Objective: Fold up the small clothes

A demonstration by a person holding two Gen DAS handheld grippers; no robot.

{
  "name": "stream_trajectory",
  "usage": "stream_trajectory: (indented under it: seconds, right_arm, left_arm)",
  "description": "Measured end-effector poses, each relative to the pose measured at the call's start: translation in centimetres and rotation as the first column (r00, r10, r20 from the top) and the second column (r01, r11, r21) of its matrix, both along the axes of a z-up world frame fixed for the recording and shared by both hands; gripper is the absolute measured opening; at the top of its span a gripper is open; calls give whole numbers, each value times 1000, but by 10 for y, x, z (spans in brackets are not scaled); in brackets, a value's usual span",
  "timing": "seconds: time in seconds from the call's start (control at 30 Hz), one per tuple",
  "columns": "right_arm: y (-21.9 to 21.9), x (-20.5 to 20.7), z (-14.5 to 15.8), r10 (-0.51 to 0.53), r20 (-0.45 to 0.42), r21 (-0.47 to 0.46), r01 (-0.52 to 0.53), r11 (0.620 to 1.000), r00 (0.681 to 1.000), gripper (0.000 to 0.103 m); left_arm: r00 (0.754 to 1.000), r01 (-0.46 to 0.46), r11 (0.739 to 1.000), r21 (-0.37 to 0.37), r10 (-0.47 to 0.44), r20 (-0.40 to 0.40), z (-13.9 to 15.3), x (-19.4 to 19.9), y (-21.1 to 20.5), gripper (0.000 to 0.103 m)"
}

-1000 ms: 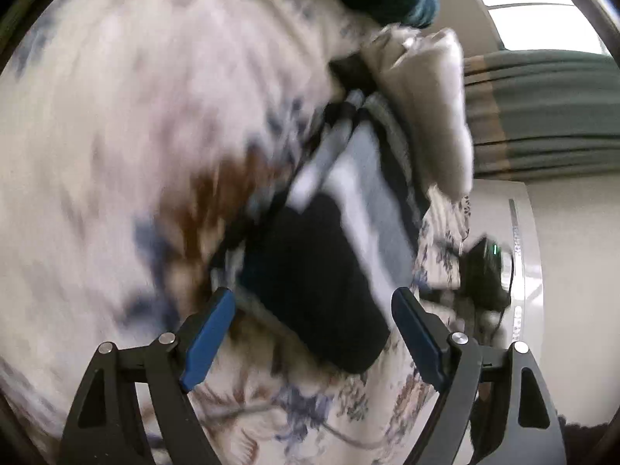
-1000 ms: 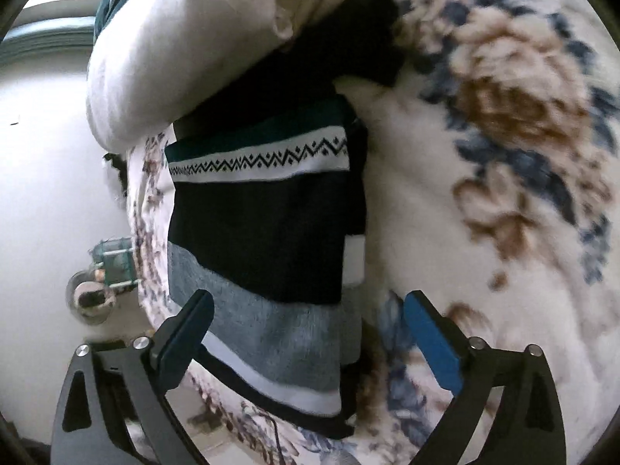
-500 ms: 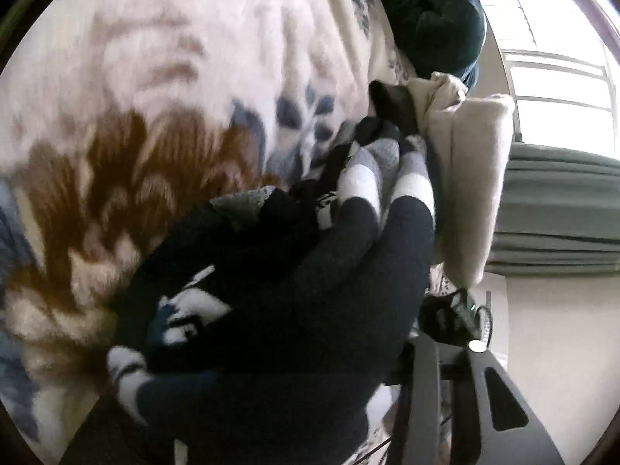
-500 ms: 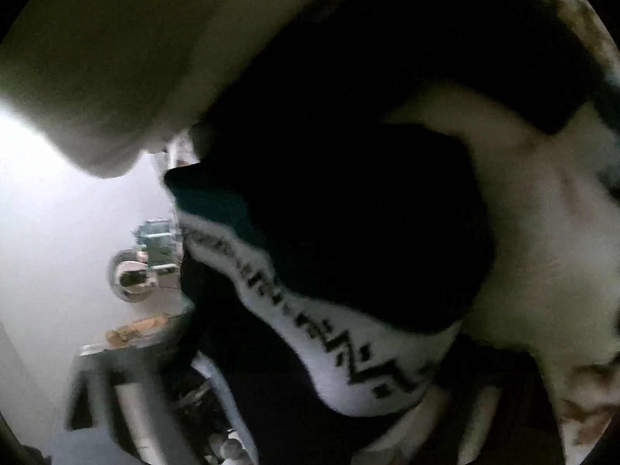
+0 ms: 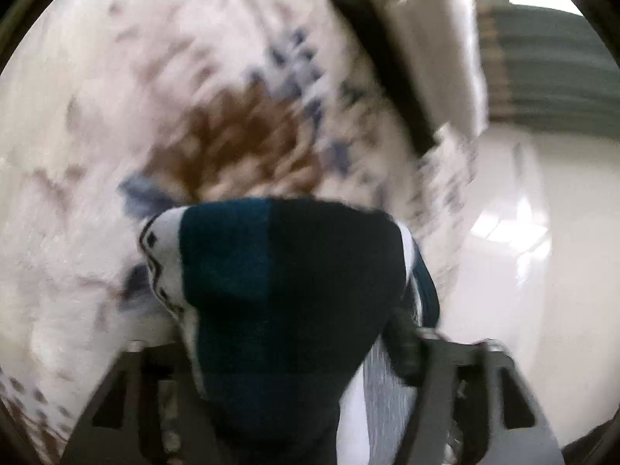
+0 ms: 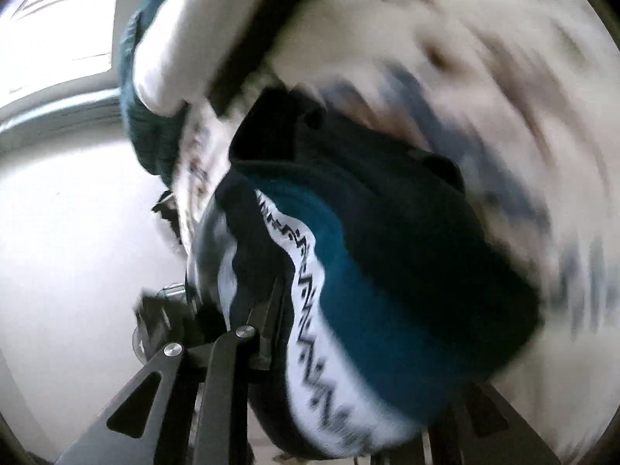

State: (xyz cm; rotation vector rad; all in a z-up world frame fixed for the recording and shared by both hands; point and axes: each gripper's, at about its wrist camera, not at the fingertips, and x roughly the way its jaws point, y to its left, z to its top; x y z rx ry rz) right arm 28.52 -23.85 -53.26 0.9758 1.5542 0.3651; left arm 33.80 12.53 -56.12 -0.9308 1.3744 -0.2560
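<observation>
a floral blanket (image 5: 116, 97) is seen as the work surface, with a pale floor (image 5: 542, 252) and green curtains (image 5: 550, 77) beyond. a cream folded garment (image 6: 174, 50) and a teal one (image 6: 143, 124) are piled at the blanket's edge. the striped knit garment (image 5: 294, 302) is draped over both tools. the left gripper (image 5: 294, 348) and right gripper (image 6: 348, 348) are buried in cloth; their clench cannot be told. the bunched fold could slip or be skewed by uneven pulling.

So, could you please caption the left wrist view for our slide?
Left hand-held gripper lifts a striped sweater over the floral blanket.
</observation>
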Motion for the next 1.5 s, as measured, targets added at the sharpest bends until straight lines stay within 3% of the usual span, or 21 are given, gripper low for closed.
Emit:
stream_trajectory:
  seconds: [0.03, 0.07, 0.17, 0.23, 0.3, 0.37, 0.4, 0.5, 0.6, 0.7, 0.73, 0.77, 0.8, 0.93, 1.03, 1.1, 1.17, 1.27, 1.33, 1.43, 1.5]
  right_arm:
    - [1, -12, -10, 27, -27, -26, -27, 999, 999, 30]
    - [1, -24, -23, 56, -53, -56, -59, 997, 997, 35]
    - [-11, -38, -29, 34, -90, -58, -39, 998, 995, 58]
    - [-30, -38, -16, 64, -84, -104, -72, 992, 994, 60]
    - [-51, -35, -7, 62, -104, -133, -76, 988, 993, 60]
    - [-70, -24, 12, 60, -77, -170, -73, 983, 995, 60]
    - [-68, -14, 20, 72, -50, -191, -80, 978, 996, 60]
    - [-66, 28, 43, 140, 64, -235, -121, 964, 988, 60]
    - [-40, 75, 43, 217, 133, -263, -176, 948, 967, 60]
    - [-3, 117, 21, 299, 102, -253, -266, 930, 949, 59]
    - [6, 123, 13, 320, 92, -244, -290, 925, 943, 46]
    - [17, 131, 8, 344, 80, -249, -315, 916, 936, 10]
    - [29, 140, 5, 375, 70, -285, -342, 896, 924, 3]
    - [51, 158, 30, 414, 169, -374, -330, 866, 895, 3]
    - [51, 167, 50, 426, 211, -401, -319, 858, 880, 3]
    - [51, 173, 46, 434, 200, -427, -321, 846, 878, 3]
    - [51, 177, 34, 447, 160, -438, -342, 831, 880, 3]
    - [49, 176, 30, 434, 152, -390, -349, 852, 888, 3]
    - [48, 172, 31, 439, 154, -374, -360, 855, 885, 4]
    - [43, 169, 22, 423, 119, -323, -368, 872, 898, 12]
    - [40, 169, 14, 412, 90, -306, -368, 878, 907, 19]
  left_arm:
    - [999, 2, 1000, 29, -1, -44, -13, -4, 0, 69]
    - [996, -30, 1000, -6, 29, -81, -25, -12, 2, 70]
    - [996, -81, 997, 16, 81, -30, -10, -26, 5, 71]
    - [998, -62, 986, 157, 59, 23, 16, -38, 3, 71]
    - [996, -58, 947, 317, 34, 79, 46, -60, -1, 71]
    - [994, -87, 901, 424, 50, 97, 63, -85, 1, 71]
    - [994, -99, 893, 438, 65, 92, 64, -94, 2, 71]
    - [994, -102, 867, 487, 108, 17, 41, -129, 9, 72]
    - [981, -20, 847, 531, 118, -151, -10, -146, 7, 72]
    - [981, -23, 858, 513, 119, -155, -36, -152, 8, 82]
    - [983, -26, 865, 502, 115, -146, -39, -151, 8, 95]
    - [983, -29, 872, 488, 113, -143, -42, -150, 7, 103]
    - [982, -29, 872, 488, 115, -147, -45, -147, 6, 103]
    - [979, -45, 842, 537, 144, -144, -48, -145, 1, 103]
    - [975, -40, 852, 523, 148, -166, -47, -139, -4, 103]
    - [970, -80, 860, 504, 184, -159, -28, -143, 5, 97]
    - [972, -151, 848, 508, 221, -80, 5, -146, 15, 95]
    - [965, -243, 838, 489, 261, 32, 45, -137, 30, 95]
    - [960, -274, 866, 418, 271, 68, 50, -112, 34, 95]
    - [968, -250, 915, 318, 247, 50, 24, -60, 27, 95]
    - [974, -224, 949, 222, 222, 35, 11, -30, 23, 80]
